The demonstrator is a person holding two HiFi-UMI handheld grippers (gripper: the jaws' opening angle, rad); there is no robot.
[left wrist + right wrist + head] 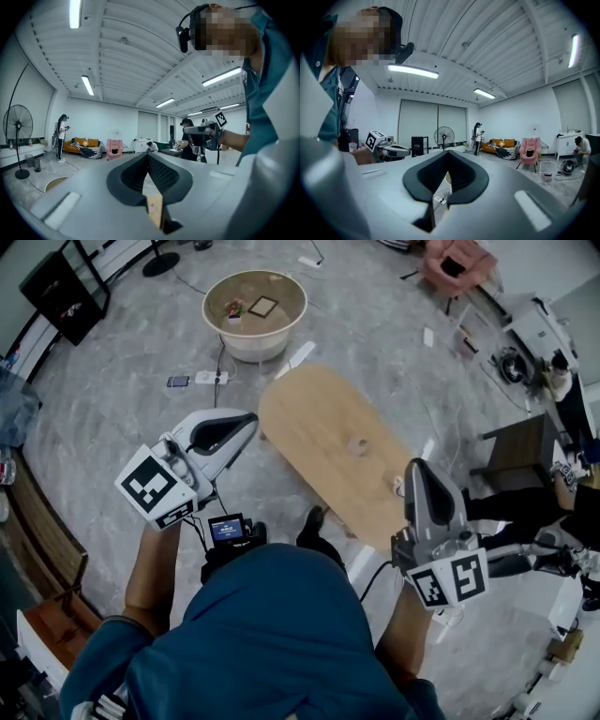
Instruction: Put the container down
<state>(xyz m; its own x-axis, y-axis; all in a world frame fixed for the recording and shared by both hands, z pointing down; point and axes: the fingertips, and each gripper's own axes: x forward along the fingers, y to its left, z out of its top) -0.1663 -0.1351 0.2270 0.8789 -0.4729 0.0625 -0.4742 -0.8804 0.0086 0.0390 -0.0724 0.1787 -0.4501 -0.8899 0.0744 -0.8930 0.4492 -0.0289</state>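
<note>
Wooden oval table [309, 418], centre frame: small clear container [356, 445] rests on top, nothing touching it. Left tool [246, 421]: jaws closed, empty, at table's left edge. Right tool [418, 468]: jaws closed, empty, at table's lower-right end, apart from container. Judgement: put-down looks complete; nothing left to do.

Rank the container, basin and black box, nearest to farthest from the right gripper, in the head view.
1. Container, on the table just ahead of the right gripper.
2. Basin, on the floor past the table.
3. Black box, at the far left wall.
</note>
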